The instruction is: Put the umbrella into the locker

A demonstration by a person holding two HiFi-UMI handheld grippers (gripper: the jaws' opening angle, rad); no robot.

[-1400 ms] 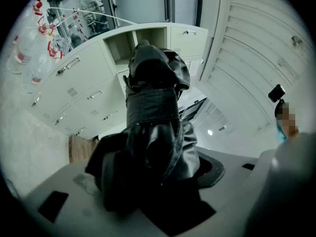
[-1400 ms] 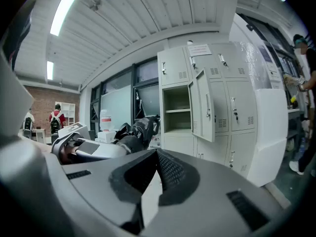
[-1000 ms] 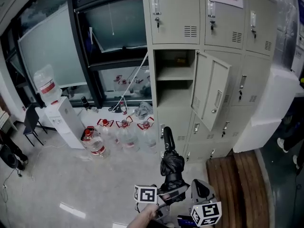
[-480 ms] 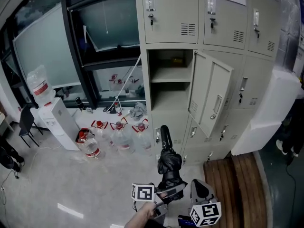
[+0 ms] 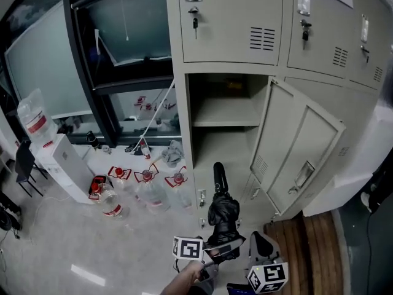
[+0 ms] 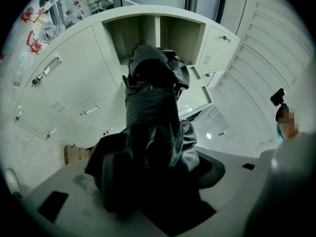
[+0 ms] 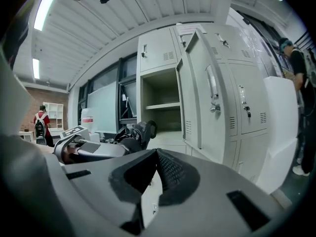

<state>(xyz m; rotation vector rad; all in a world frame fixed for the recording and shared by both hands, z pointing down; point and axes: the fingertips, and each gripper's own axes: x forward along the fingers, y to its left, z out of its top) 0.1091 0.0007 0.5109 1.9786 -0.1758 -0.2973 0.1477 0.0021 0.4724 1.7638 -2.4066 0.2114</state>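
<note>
Head view: my left gripper (image 5: 216,251) is clamped on the black, folded fabric umbrella (image 5: 222,212), which stands upright just below the open bay of the locker (image 5: 225,112). The metal door (image 5: 302,158) swings out right of the bay, and water jugs (image 5: 146,188) crowd the floor left. My right gripper (image 7: 155,157) is closed, empty.

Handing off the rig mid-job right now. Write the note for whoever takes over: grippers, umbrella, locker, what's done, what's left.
Left gripper: jaws shut on the folded black umbrella, held upright in front of the locker, outside it.
Right gripper: jaws together, nothing between them, beside the left one.
The locker's middle compartment is open, its door swung out to the right; a shelf divides it.
Done: umbrella in hand, door open.
Left: move the umbrella into the open compartment, probably below the shelf, and release it.
</note>
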